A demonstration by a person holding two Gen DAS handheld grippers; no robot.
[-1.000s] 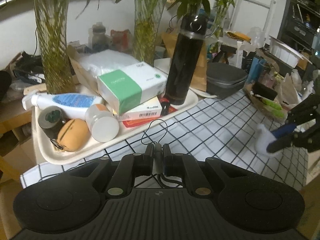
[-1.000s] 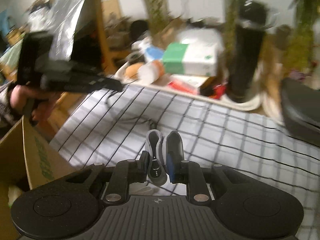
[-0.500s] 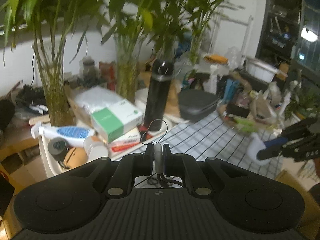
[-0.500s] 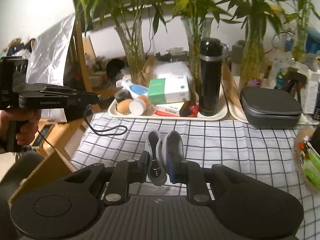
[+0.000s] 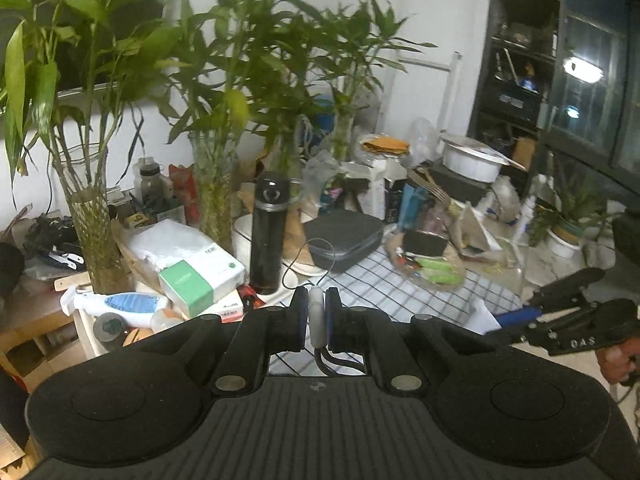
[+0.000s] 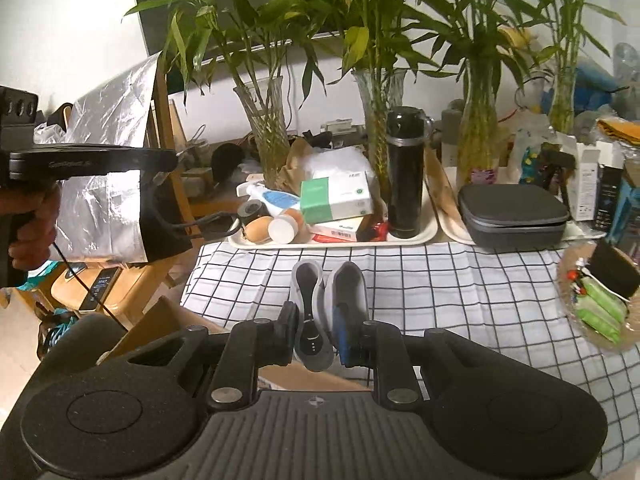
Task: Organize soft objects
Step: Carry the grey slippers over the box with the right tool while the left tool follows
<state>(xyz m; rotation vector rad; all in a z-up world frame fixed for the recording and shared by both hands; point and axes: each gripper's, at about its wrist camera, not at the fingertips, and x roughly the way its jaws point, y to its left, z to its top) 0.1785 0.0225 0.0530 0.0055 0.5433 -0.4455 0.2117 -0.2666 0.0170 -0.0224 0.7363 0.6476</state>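
Left gripper (image 5: 316, 322) clenched on a small white tab with thin black cord (image 5: 317, 320), up off the table. Right gripper (image 6: 318, 334) grasps a folded grey soft pouch (image 6: 320, 312) above the black-grid white tablecloth (image 6: 440, 292). Beyond: cream tray (image 6: 428, 232), tall black flask (image 6: 405, 172).

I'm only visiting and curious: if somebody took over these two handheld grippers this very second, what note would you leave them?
Left gripper: shut on a small white piece with a thin black cord looping from it, held up in the air.
Right gripper: shut on a grey device with a small button panel, above the near edge of the checked tablecloth.
Cardboard box: below the table's left corner; it may be the drop spot.
Done: both pieces picked up.
Left: nothing is put away yet. The cream tray of bottles and boxes looks untouched.
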